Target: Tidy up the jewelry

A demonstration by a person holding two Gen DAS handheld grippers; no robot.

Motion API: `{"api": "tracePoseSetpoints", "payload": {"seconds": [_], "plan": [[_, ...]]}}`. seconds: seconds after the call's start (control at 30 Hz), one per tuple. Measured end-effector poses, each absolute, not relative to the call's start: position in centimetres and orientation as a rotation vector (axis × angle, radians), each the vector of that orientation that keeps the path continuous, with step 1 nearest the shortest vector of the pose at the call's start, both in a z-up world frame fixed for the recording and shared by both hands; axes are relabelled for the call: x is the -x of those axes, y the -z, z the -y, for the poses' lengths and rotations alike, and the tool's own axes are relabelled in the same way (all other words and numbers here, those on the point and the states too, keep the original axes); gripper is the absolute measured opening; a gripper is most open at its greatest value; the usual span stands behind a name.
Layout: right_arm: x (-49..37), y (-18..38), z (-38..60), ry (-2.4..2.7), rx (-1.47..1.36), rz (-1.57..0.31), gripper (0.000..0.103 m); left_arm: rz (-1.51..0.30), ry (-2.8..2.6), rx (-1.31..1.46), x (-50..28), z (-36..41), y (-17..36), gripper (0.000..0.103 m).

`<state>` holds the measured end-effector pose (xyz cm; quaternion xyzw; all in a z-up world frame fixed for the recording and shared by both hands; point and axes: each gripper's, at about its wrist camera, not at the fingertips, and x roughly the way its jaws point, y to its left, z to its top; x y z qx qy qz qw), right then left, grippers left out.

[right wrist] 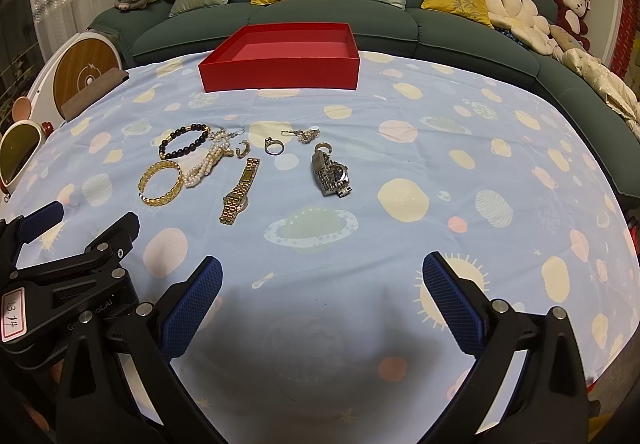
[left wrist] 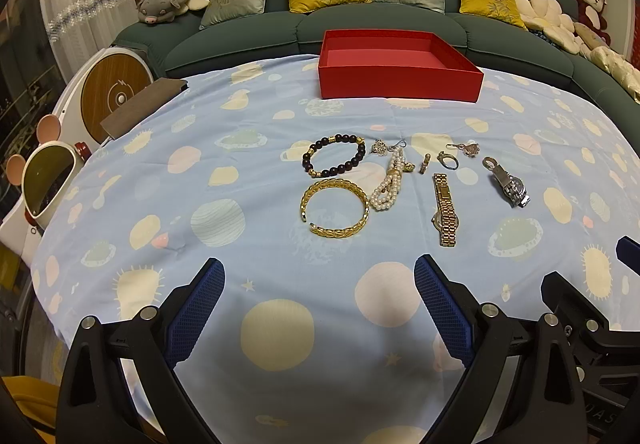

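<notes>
Small bits hard to read: a cluster of tiny silver charms and earrings (left wrist: pixel 466 148) is too small to tell apart, a small gold hoop (left wrist: pixel 425 164) shows edge-on, and the pearl strand bundle (left wrist: pixel 386 183) overlaps a sparkly pendant at its top. Left tongs (left wrist: pixel 318 308) released, blue ribbed pads wide apart, gripping nothing, low over the near part of the bench covered in a pale blue planet-print cloth (left wrist: pixel 240 147); right tongs (right wrist: pixel 322 304) likewise spread and bare, their bases cut off by the frame. Gold link watch (left wrist: pixel 445 208) lies flat, long axis running near-to-far, clasp end toward the open red cardboard box (left wrist: pixel 400 81) at the far edge. Silver steel watch (right wrist: pixel 331 173) lies curled on its side, just right of it. Gold leaf-pattern cuff bangle (left wrist: pixel 334 208) lies flat, its gap facing left; dark bead bracelet with gold spacers (left wrist: pixel 334 160) just behind it. Silver ring (right wrist: pixel 273 146) sits between the watches, farther back. A pink-edged label on the left tool in the right wrist view reads "13.14" (right wrist: pixel 14 314); other print on it is only partly legible.
</notes>
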<state>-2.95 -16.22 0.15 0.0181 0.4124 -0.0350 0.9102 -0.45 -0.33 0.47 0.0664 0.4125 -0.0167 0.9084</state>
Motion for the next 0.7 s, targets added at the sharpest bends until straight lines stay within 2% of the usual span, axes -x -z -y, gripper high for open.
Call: {"api": "tracePoseSetpoints", "payload": {"seconds": [0.7], "plan": [[2.22, -0.43, 17.06, 0.057, -0.065, -0.841, 0.098, -0.880, 0.056, -0.091, -0.18, -0.48, -0.41, 0.093]]}}
